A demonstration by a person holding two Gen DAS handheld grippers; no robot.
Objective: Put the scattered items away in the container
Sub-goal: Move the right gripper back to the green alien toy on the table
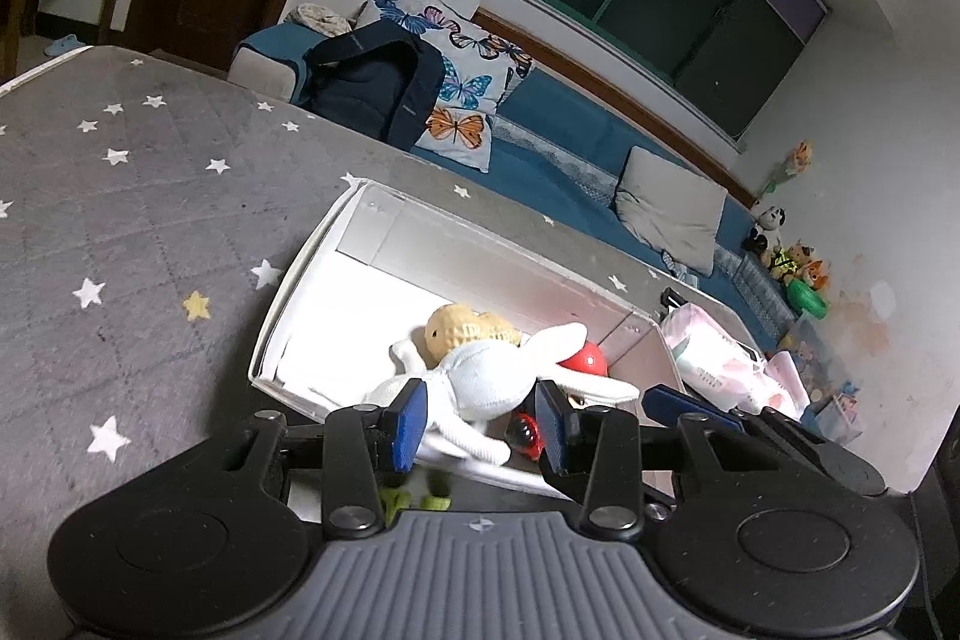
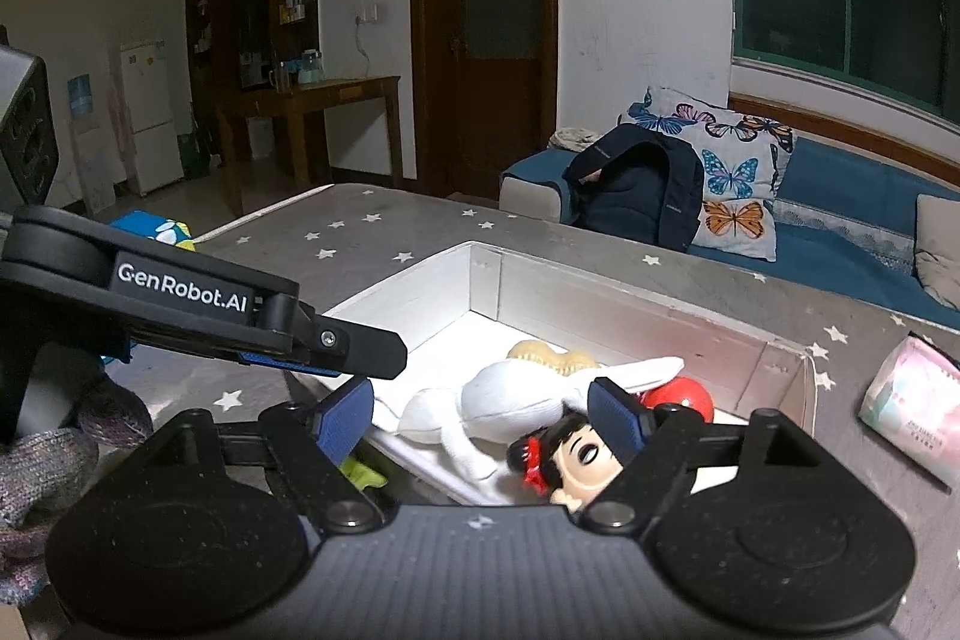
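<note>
A white open box (image 1: 312,250) (image 2: 480,274) sits on a grey star-patterned surface. Inside lie a white plush rabbit (image 1: 486,376) (image 2: 516,400), a tan peanut-shaped toy (image 1: 462,331) (image 2: 549,358), a red ball (image 1: 585,358) (image 2: 681,394) and a doll head with black hair and a red bow (image 2: 570,454) (image 1: 523,430). My left gripper (image 1: 483,418) is open, its blue pads on either side of the rabbit's body without pinching it. My right gripper (image 2: 486,418) is open over the box's near edge, above the rabbit and doll. A green item (image 1: 414,502) (image 2: 363,475) lies just outside the box under the grippers.
A pink tissue pack (image 1: 714,352) (image 2: 912,400) lies right of the box. A blue sofa (image 1: 558,172) with a butterfly pillow (image 1: 462,82) and a dark backpack (image 1: 372,82) stands behind. Stuffed toys (image 1: 792,262) sit at the far right. A wooden table (image 2: 312,100) and door are beyond.
</note>
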